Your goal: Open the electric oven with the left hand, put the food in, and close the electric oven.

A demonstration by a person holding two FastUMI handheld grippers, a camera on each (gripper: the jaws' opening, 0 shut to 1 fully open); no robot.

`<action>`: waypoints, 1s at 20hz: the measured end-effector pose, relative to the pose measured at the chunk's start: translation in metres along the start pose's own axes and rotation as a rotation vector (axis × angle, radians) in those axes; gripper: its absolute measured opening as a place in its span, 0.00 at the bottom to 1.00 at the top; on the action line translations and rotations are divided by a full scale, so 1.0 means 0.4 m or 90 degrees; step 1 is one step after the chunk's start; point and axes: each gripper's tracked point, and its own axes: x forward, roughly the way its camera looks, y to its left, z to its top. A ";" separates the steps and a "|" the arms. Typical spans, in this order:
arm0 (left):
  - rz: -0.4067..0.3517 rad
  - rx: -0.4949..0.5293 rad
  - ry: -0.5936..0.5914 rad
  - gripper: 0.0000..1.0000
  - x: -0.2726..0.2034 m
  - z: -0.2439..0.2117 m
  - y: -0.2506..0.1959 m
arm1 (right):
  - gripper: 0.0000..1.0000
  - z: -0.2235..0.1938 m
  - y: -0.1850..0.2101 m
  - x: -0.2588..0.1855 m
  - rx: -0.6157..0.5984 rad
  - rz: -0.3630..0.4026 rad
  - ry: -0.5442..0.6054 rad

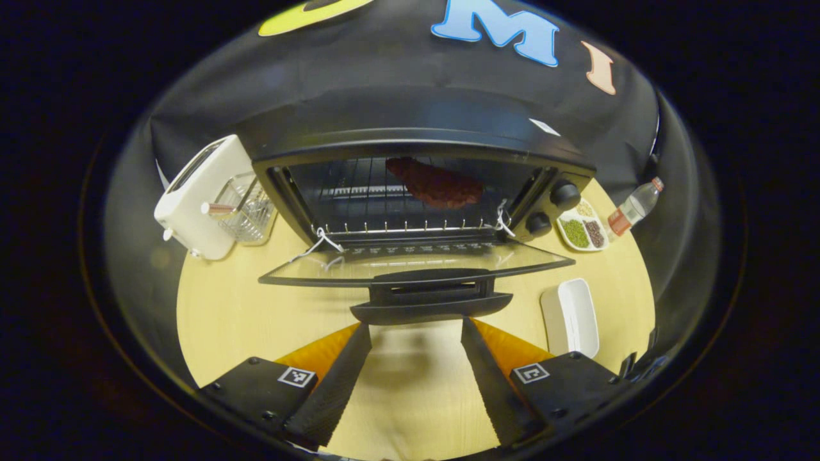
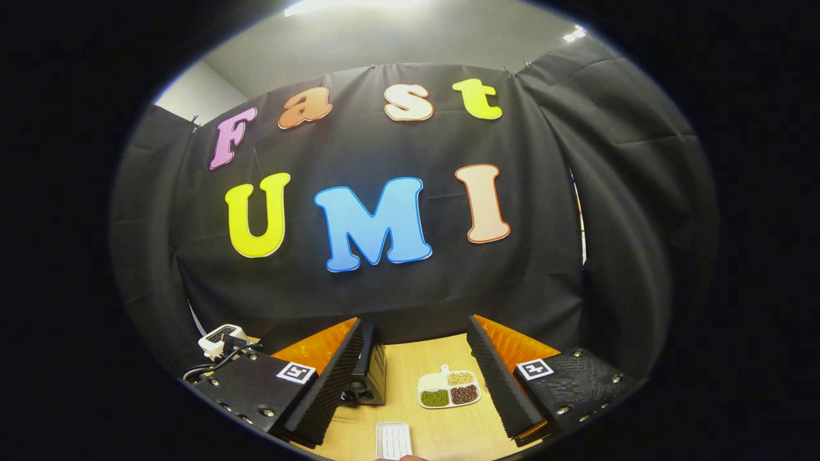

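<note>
Black oven [image 1: 423, 153] — reddish-brown food [image 1: 435, 182] — white toaster [image 1: 198, 195].
</note>
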 end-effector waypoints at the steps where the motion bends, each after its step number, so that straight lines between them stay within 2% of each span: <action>1: 0.000 -0.001 -0.004 0.96 -0.004 0.008 0.000 | 0.98 -0.001 -0.006 0.001 -0.002 -0.001 -0.001; 2: 0.001 -0.002 -0.008 1.00 -0.004 0.011 -0.001 | 0.98 0.002 -0.012 -0.002 -0.004 -0.002 -0.001; 3: 0.001 -0.007 -0.012 0.96 -0.004 0.014 -0.001 | 0.98 0.003 -0.016 -0.001 -0.006 -0.003 -0.002; 6: 0.007 -0.013 -0.027 1.00 -0.017 0.036 0.000 | 0.98 0.012 -0.027 -0.007 -0.011 -0.004 -0.005; 7: 0.007 -0.014 -0.034 0.96 -0.022 0.046 -0.003 | 0.98 0.013 -0.033 -0.013 -0.014 -0.003 -0.006; 10: 0.006 -0.019 -0.045 0.96 -0.038 0.071 -0.013 | 0.98 0.016 -0.052 -0.011 -0.016 -0.004 -0.006; 12: 0.004 -0.022 -0.059 1.00 -0.074 0.077 -0.025 | 0.98 0.013 -0.069 -0.016 -0.015 -0.005 -0.004; 13: 0.005 -0.021 -0.071 0.96 -0.097 0.085 -0.028 | 0.98 0.005 -0.071 -0.012 -0.014 -0.003 -0.001; 14: 0.005 -0.019 -0.090 1.00 -0.109 0.094 -0.035 | 0.98 0.000 -0.075 -0.010 -0.014 0.000 0.002; 15: 0.004 -0.018 -0.114 0.93 -0.134 0.114 -0.044 | 0.98 -0.004 -0.079 -0.009 -0.016 0.004 0.005; 16: -0.001 -0.019 -0.148 0.97 -0.175 0.141 -0.061 | 0.98 -0.004 -0.082 -0.005 -0.018 0.008 0.006; 17: -0.006 -0.021 -0.191 1.00 -0.222 0.176 -0.080 | 0.98 -0.002 -0.087 -0.004 -0.019 0.012 0.005; 18: -0.009 -0.023 -0.236 0.96 -0.272 0.212 -0.100 | 0.99 0.004 -0.084 -0.005 -0.019 0.018 0.003; 20: -0.005 -0.017 -0.342 0.96 -0.404 0.292 -0.128 | 0.99 0.018 -0.085 -0.005 -0.019 0.029 -0.005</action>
